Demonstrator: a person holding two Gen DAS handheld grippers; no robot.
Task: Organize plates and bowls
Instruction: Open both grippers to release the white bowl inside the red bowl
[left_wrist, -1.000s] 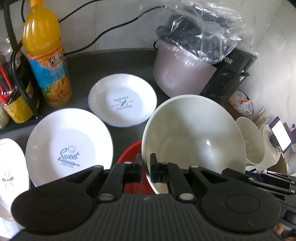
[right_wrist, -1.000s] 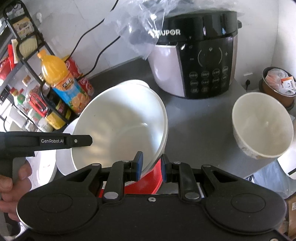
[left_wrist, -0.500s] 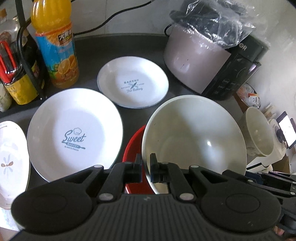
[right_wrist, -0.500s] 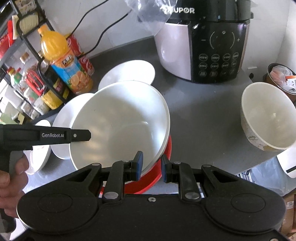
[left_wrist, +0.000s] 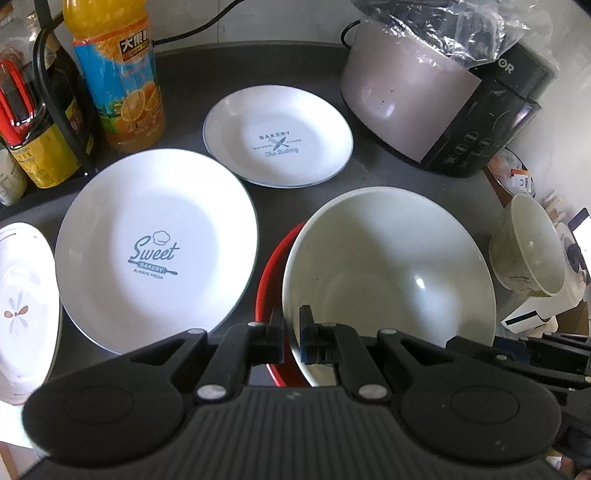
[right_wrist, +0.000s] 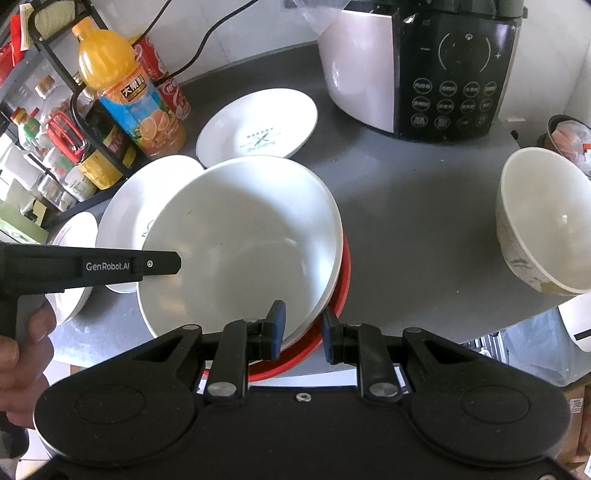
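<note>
The large plate (left_wrist: 157, 245) read "Sweet BAKERY ALWAYS FRESH" beneath a small chef's hat. The smaller plate (left_wrist: 277, 139) read "BAKERY" and "The Baking" around a crossed rolling pin; its smaller words were too tiny to read. The orange juice bottle (left_wrist: 118, 74) carried Chinese characters on its label. The left gripper's body (right_wrist: 88, 266) read "GenRobot.AI". The cooker (left_wrist: 506, 68) showed the letters "OR".

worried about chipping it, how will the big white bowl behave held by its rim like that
The big white bowl looks rigid and glazed, so probably slippery under the left claw pinching its rim. It sits tilted over the red bowl, so it would likely swing down. A knock might chip it.
</note>
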